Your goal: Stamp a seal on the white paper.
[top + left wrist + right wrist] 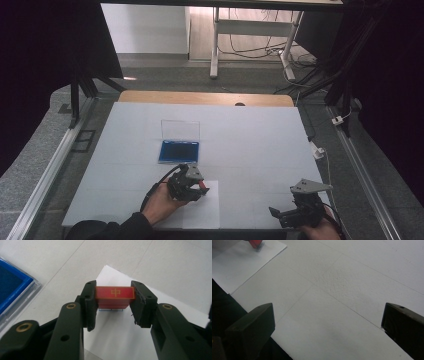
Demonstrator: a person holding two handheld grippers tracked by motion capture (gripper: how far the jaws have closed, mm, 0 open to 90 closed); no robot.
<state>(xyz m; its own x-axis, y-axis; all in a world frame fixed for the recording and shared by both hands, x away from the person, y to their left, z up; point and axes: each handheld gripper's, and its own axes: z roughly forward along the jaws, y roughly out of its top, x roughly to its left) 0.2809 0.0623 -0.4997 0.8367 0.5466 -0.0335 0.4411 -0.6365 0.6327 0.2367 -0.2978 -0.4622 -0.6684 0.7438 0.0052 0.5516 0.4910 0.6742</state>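
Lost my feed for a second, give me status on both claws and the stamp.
Left claw shut on red stamp, over white paper sheet. Right claw open, idle. Blue ink pad case open, nothing blocking.

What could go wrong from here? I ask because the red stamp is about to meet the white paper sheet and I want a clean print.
The left gripper pinches the small red block stamp only by its two ends, so pressing could make it twist or slip. The loose white paper sheet isn't held down, as the right gripper hangs open and apart, so it might shift and smear the mark.
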